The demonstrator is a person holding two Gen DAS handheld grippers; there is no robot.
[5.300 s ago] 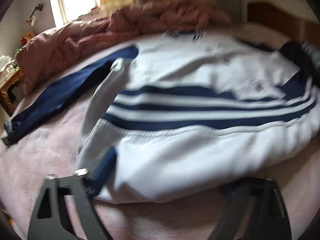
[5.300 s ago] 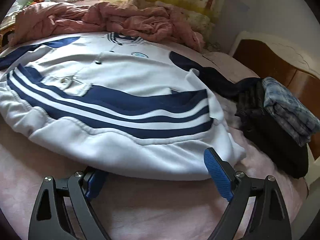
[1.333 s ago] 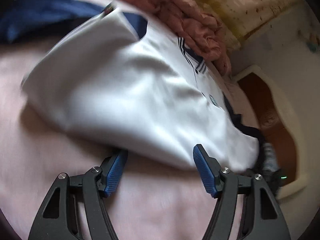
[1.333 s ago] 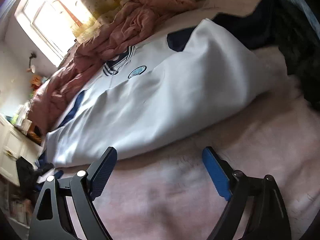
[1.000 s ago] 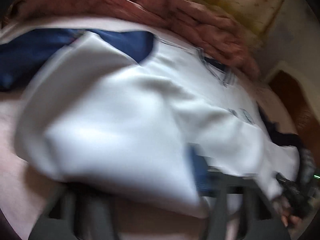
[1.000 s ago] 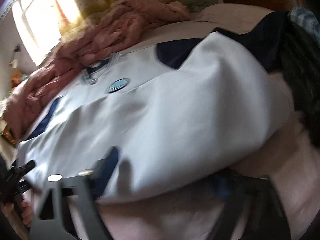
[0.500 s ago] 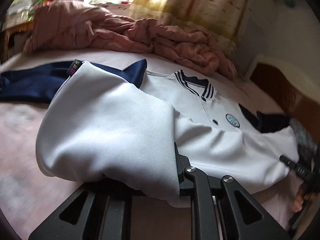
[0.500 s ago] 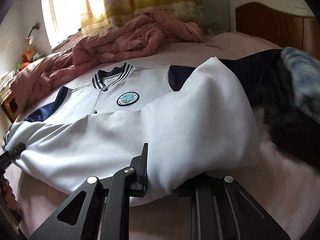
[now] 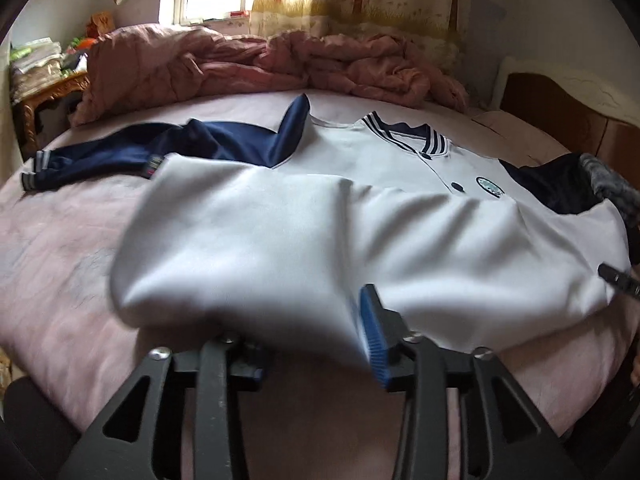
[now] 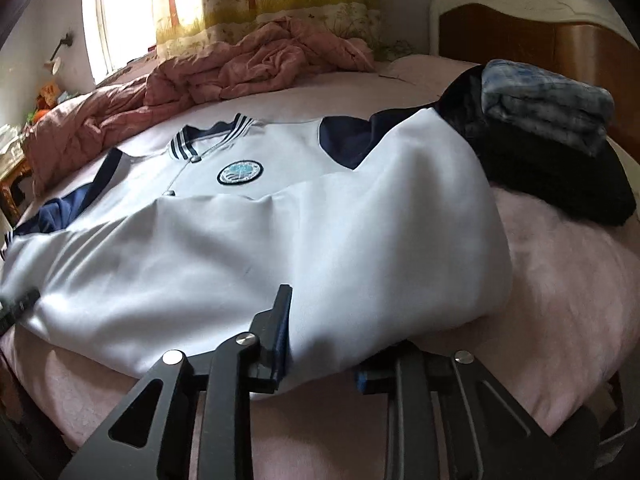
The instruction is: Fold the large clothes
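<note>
A white jacket [image 9: 320,216] with navy sleeves, striped collar and round chest badge lies on the pink bed, its lower half folded up over its front. It also shows in the right wrist view [image 10: 280,220]. My left gripper [image 9: 312,340] is at the near fold edge, jaws parted a little with white cloth draped between them. My right gripper [image 10: 320,344] is at the same fold edge further right, cloth between its slightly parted jaws. One navy sleeve [image 9: 132,152] stretches out to the left.
A crumpled pink quilt [image 9: 260,68] lies along the far side under the window. A stack of folded dark and blue clothes [image 10: 552,128] sits at the right by the wooden headboard [image 10: 520,36]. A wooden side table [image 9: 44,96] stands at far left.
Both grippers closed onto the near fold edge about half a second ago; now their jaws have parted a little. The views have pulled back and the jacket lies lower and flatter.
</note>
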